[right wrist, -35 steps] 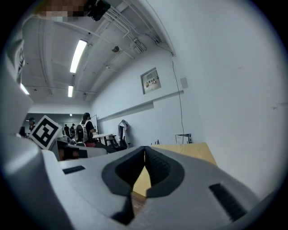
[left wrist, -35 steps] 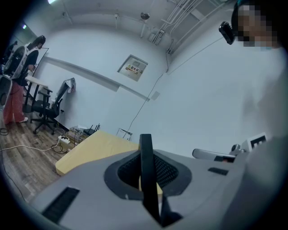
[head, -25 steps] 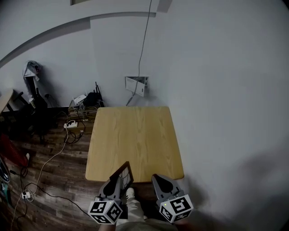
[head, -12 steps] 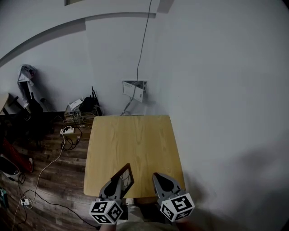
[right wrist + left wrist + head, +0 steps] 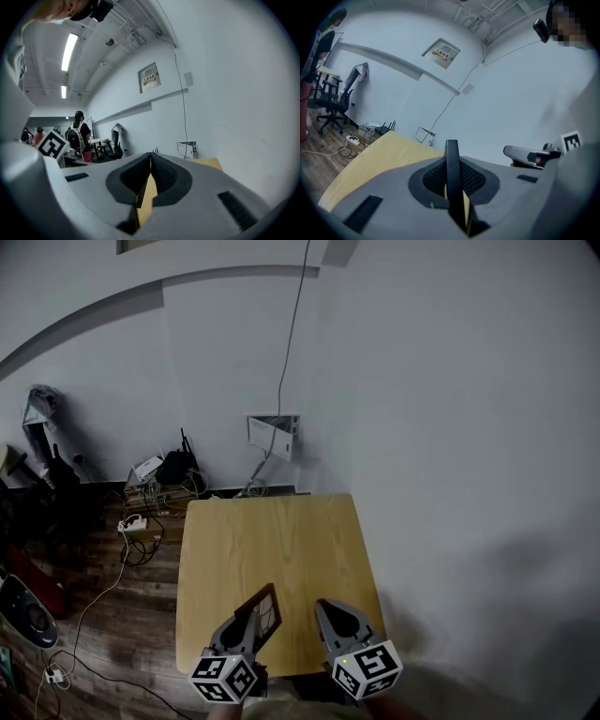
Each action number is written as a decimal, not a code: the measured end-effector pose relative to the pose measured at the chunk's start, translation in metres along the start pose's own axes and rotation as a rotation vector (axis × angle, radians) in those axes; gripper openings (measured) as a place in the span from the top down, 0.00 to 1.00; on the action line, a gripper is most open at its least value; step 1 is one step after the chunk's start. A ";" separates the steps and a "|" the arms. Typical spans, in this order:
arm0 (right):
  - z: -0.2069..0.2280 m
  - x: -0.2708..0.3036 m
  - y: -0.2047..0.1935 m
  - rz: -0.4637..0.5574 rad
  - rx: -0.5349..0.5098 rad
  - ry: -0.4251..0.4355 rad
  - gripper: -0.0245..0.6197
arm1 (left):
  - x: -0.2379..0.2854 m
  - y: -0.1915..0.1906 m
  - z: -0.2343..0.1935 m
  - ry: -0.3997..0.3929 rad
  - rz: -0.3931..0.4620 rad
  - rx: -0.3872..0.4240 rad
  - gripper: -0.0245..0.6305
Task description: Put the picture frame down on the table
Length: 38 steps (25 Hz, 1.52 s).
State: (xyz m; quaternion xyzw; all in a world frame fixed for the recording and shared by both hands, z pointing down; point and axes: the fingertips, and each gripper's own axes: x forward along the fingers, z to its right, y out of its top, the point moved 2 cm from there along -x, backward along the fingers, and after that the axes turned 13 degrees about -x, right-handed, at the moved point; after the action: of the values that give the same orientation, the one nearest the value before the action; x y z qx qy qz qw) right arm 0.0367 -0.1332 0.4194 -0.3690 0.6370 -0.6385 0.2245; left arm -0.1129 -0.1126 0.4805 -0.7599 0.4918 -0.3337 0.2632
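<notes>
Picture frame (image 5: 262, 606) sits clamped edge-on between the jaws of left gripper (image 5: 246, 622), over the near end of wooden table (image 5: 272, 540). Right gripper (image 5: 328, 607) is just beside it, jaws pressed together, empty.

Left gripper (image 5: 249, 617) pinches the picture frame (image 5: 266, 604) in its fingers; right gripper (image 5: 330, 607) has fingers together.

You face pale grey walls (image 5: 450, 381) cornering a light wooden table (image 5: 272, 549), cords (image 5: 141, 545) strewn over dark plank floor (image 5: 122, 634), strip lights (image 5: 69, 49) overhead.
</notes>
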 end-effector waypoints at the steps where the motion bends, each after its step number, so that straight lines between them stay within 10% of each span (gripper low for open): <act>1: 0.001 0.005 0.000 -0.002 0.001 -0.004 0.96 | 0.005 0.001 -0.003 -0.003 -0.010 -0.002 0.90; 38: 0.012 0.104 -0.051 -0.167 0.053 -0.024 0.96 | 0.129 -0.014 -0.110 0.054 -0.258 -0.102 0.90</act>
State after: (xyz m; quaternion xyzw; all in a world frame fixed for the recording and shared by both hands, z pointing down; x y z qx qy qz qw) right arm -0.0100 -0.2157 0.4878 -0.4225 0.5843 -0.6670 0.1878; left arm -0.1517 -0.2344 0.5928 -0.8200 0.4132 -0.3598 0.1654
